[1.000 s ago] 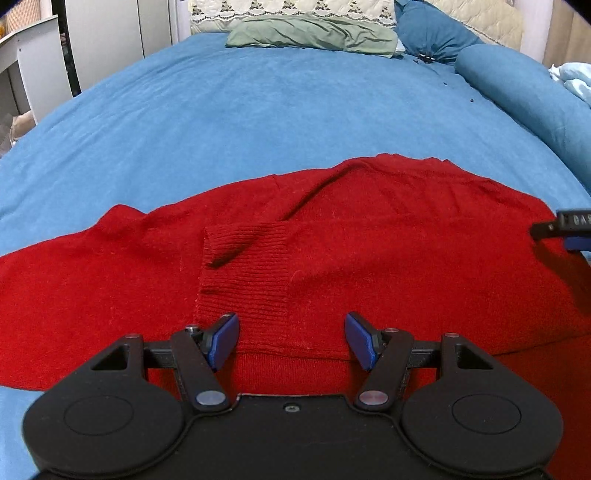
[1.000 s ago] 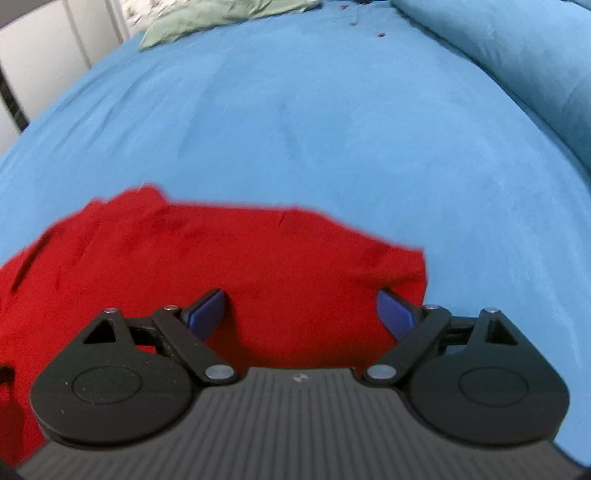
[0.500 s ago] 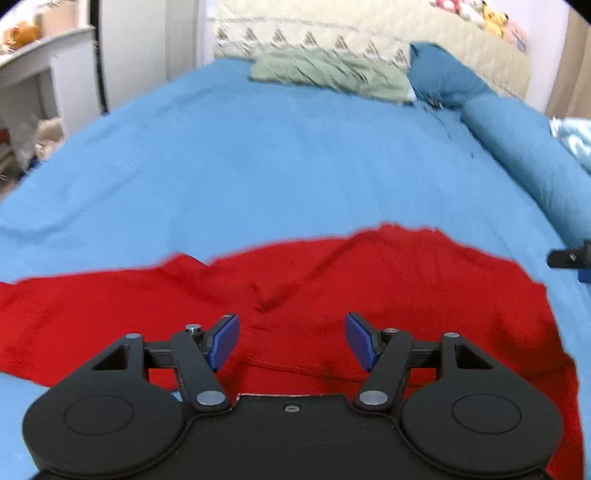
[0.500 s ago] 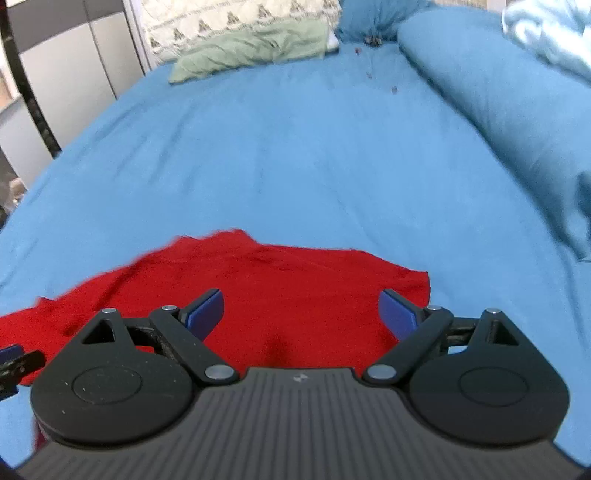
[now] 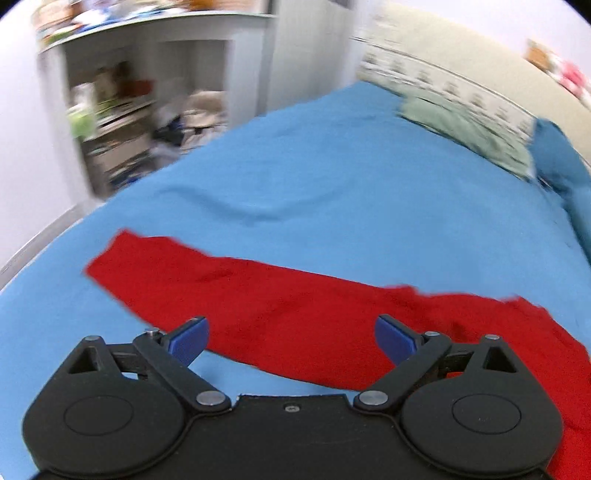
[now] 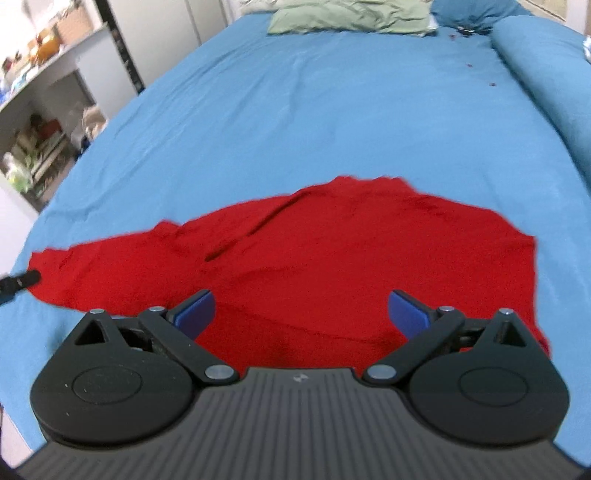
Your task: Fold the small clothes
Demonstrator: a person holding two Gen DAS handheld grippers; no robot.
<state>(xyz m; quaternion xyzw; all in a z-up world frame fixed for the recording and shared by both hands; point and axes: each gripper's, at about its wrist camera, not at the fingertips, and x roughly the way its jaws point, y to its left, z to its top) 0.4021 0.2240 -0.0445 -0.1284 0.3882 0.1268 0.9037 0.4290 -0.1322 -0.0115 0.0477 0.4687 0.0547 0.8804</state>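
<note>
A red knit sweater point(image 6: 332, 251) lies spread on the blue bed sheet point(image 6: 332, 103). In the left wrist view its long sleeve point(image 5: 207, 284) stretches out to the left, its end near the bed's left side. My left gripper point(image 5: 291, 338) is open and empty, hovering over the sleeve. My right gripper point(image 6: 301, 312) is open and empty above the sweater's body. A tip of the left gripper point(image 6: 18, 282) shows at the left edge of the right wrist view, by the sleeve end.
A green pillow point(image 6: 351, 16) and a blue pillow point(image 6: 469, 11) lie at the head of the bed. A rolled blue duvet point(image 6: 554, 74) runs along the right side. White shelves point(image 5: 122, 103) with clutter stand left of the bed.
Both grippers have pulled back and risen from the sweater. The left gripper has swung left toward the sleeve and opened wider. The folded-in cuff is no longer in its view.
</note>
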